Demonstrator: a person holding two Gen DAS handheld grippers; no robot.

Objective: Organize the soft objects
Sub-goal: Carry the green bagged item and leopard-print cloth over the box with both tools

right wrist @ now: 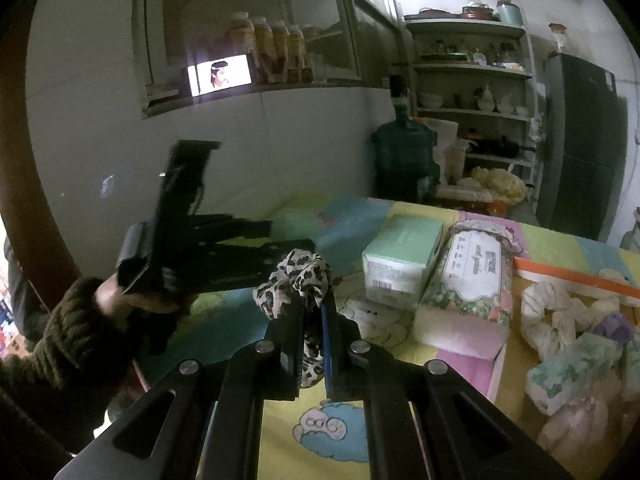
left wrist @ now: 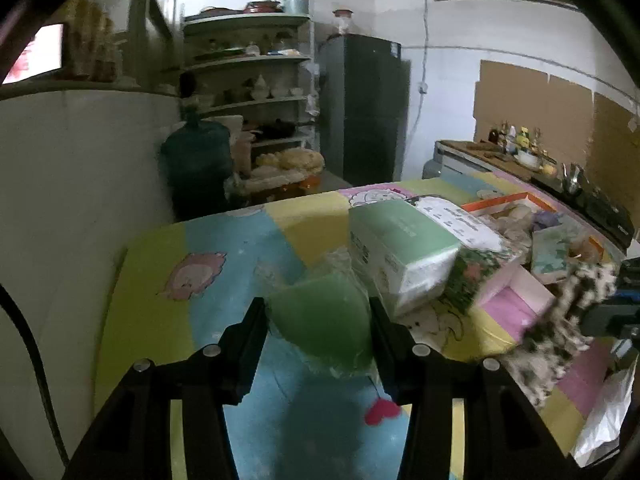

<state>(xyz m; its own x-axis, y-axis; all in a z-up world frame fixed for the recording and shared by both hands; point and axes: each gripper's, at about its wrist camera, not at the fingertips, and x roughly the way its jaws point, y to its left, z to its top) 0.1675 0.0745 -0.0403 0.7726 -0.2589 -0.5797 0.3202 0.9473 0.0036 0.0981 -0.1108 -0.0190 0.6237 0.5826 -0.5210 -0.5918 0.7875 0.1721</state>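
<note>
My left gripper (left wrist: 318, 306) is shut on a green sponge in clear plastic wrap (left wrist: 324, 320), held over the colourful table mat (left wrist: 224, 248). My right gripper (right wrist: 312, 304) is shut on a leopard-print scrunchie (right wrist: 294, 280), also visible at the right of the left wrist view (left wrist: 560, 320). A green tissue pack (left wrist: 400, 248) (right wrist: 402, 260) and a floral tissue pack (right wrist: 468, 280) lie side by side on the mat. The left gripper shows in the right wrist view (right wrist: 292, 238), held by a hand in a dark sleeve.
An orange-rimmed box (right wrist: 576, 276) at the right holds a white scrunchie (right wrist: 552, 312), a purple item (right wrist: 616, 328) and a floral pack (right wrist: 576, 368). A water jug (left wrist: 196, 160), shelves (left wrist: 248, 80) and a dark fridge (left wrist: 364, 108) stand beyond the table.
</note>
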